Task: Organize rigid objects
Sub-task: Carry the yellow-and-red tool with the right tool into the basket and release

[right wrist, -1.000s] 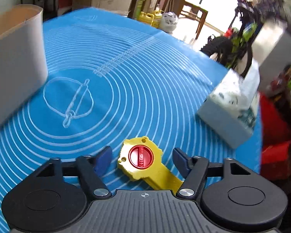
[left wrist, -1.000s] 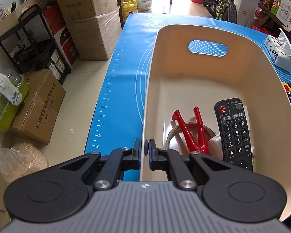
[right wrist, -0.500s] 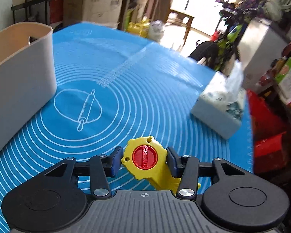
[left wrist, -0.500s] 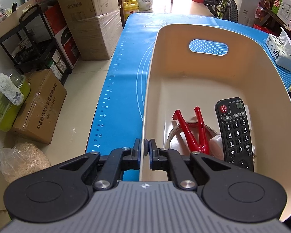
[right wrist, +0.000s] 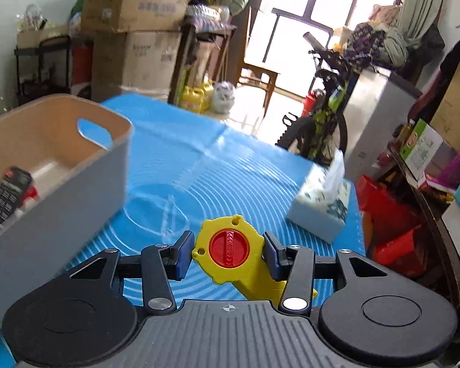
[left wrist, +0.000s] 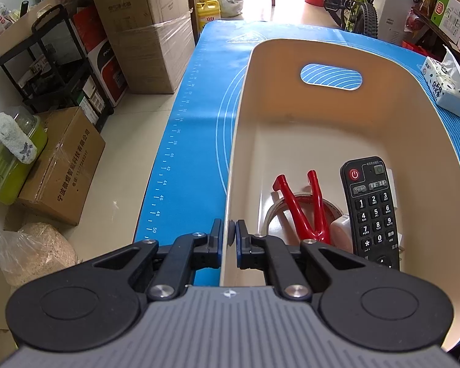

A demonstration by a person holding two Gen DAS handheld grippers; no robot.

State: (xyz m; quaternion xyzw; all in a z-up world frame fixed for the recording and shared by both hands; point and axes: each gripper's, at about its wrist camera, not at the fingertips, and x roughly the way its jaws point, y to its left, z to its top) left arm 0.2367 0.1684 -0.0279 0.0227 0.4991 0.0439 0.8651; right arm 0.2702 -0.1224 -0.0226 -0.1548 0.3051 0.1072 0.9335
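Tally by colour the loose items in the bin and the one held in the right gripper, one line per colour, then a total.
Red: 1, the clamp
Black: 1, the remote control
White: 1, the small block beside the remote
Clear or tan: 1, the tape roll under the clamp
Yellow with a red knob: 1, the yellow tool in the right gripper
Total: 5

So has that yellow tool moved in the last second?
Yes. The right gripper closed on the yellow tool and lifted it off the blue mat, toward the bin.
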